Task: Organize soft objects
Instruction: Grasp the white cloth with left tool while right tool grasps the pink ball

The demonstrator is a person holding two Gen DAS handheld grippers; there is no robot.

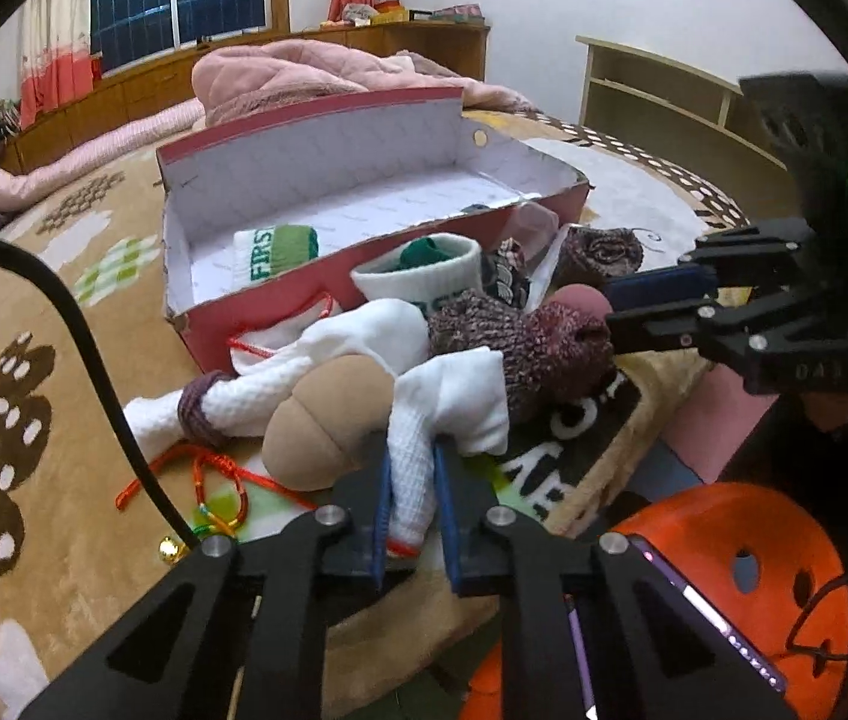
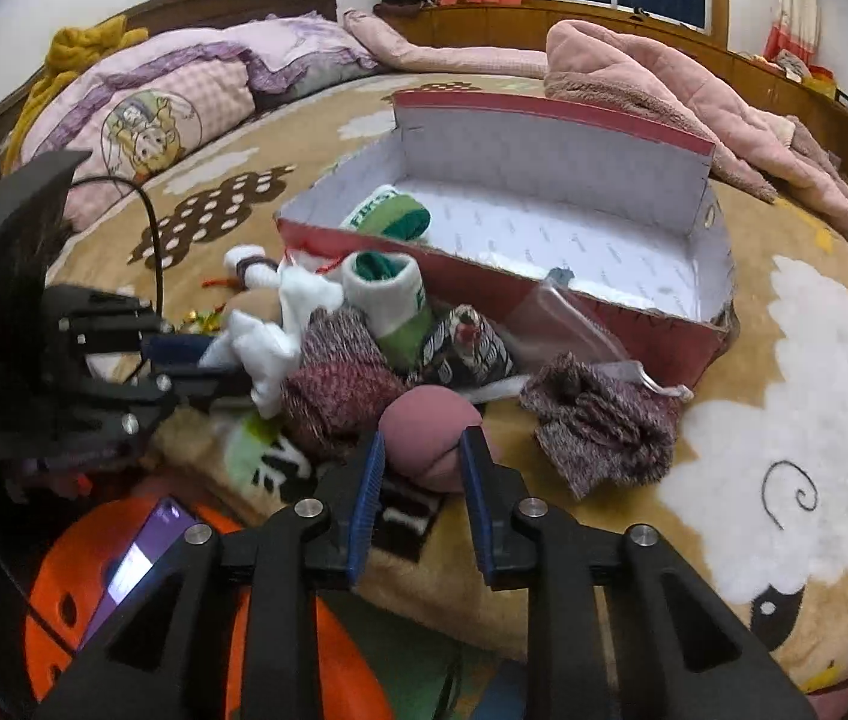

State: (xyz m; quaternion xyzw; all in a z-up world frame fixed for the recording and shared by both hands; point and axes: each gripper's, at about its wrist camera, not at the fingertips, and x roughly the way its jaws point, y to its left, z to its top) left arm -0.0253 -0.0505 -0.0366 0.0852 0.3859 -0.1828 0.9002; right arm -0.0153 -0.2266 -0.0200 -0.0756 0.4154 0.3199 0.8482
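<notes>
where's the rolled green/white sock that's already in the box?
The rolled green-and-white sock lies inside the red box, at its left end in both wrist views, against the near wall; a second green-and-white sock stands just outside that wall.

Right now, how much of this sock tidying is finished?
Barely started. One green-and-white sock lies in the red box. In hand: the left gripper pinches a white sock, the right gripper a pink sock bundle. The heap beside the box remains.
</notes>
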